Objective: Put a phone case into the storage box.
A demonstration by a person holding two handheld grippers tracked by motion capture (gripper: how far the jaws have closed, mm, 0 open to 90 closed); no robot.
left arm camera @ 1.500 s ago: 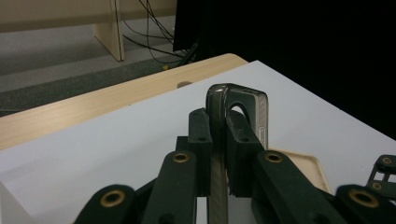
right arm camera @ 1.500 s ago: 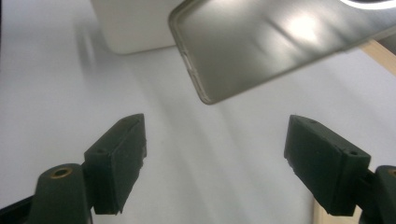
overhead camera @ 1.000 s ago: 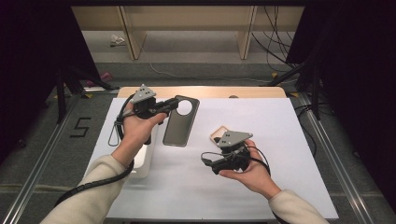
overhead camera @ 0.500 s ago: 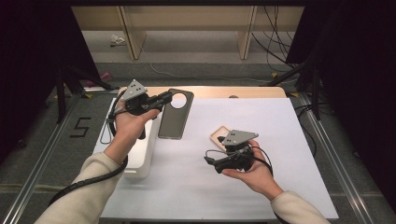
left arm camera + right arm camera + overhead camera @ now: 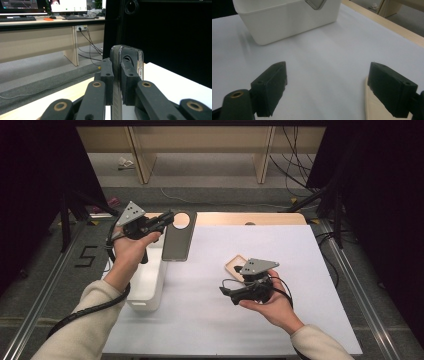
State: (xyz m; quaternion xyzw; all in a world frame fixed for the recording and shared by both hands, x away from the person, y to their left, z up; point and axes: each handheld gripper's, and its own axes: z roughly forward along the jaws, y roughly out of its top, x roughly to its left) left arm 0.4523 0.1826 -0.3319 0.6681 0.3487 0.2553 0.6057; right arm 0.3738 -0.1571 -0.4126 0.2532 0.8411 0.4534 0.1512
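Note:
My left gripper is shut on the top end of a dark phone case with a round camera hole. The case hangs tilted in the air at the far left of the table, beside a white bin. In the left gripper view the case stands edge-on between the pads of the left gripper. My right gripper is open and low over the white sheet, pointing left. In the right gripper view, nothing lies between the wide-apart jaws of the right gripper.
A small pale wooden tray lies on the white sheet just behind the right gripper; its edge shows by the right jaw. The bin stands ahead of the right gripper. Black curtains flank the table.
My left gripper has carried the phone case to the left and farther back, up off the sheet beside the bin. The right gripper has barely shifted.

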